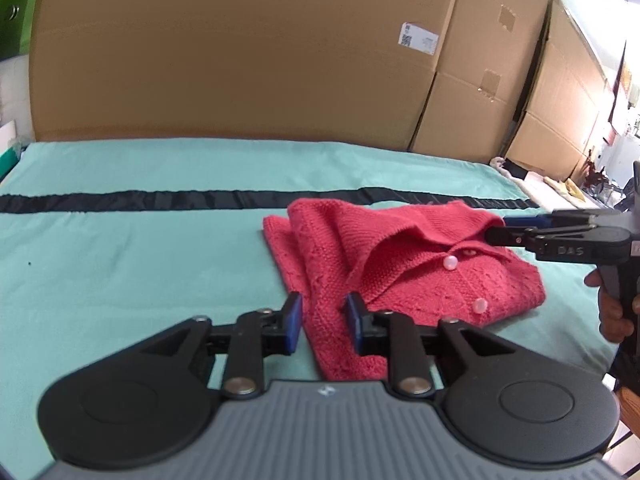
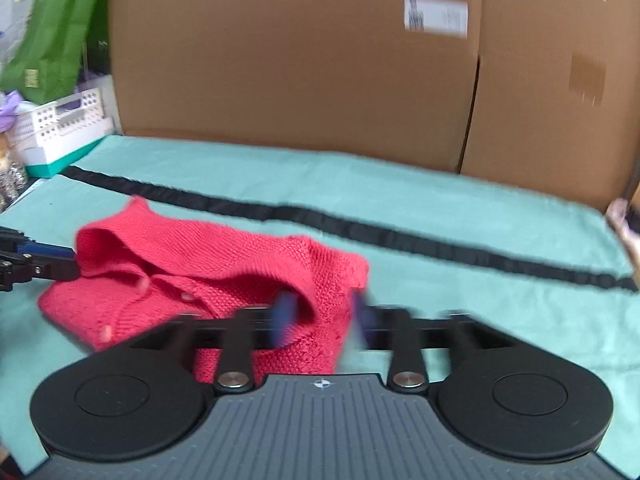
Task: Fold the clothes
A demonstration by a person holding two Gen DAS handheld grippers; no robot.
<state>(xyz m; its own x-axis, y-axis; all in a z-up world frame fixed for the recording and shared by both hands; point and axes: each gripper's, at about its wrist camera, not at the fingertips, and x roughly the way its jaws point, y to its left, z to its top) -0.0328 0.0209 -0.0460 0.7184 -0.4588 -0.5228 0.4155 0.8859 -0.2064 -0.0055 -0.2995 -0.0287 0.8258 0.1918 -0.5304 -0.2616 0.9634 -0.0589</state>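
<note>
A red knitted cardigan with pale round buttons (image 1: pixel 400 268) is shown lying partly folded on the teal cloth-covered surface (image 1: pixel 120 280), just in front of a black strip (image 1: pixel 160 200) that runs across the cloth; tall brown cardboard boxes (image 1: pixel 240 52) stand behind. The left gripper (image 1: pixel 322 318) is held low at the near edge of the garment, its blue-padded fingers (image 1: pixel 294 318) spread apart with knit visible between them, so no fabric is pinched there. The right gripper (image 1: pixel 494 230) is seen at the far corner of a raised flap, with its fingers pressed together, apparently on the edge of the knit, which would explain why that flap stands up in a loose arch instead of lying flat. In the right wrist view motion blur is present, and the grip cannot be confirmed.
</note>
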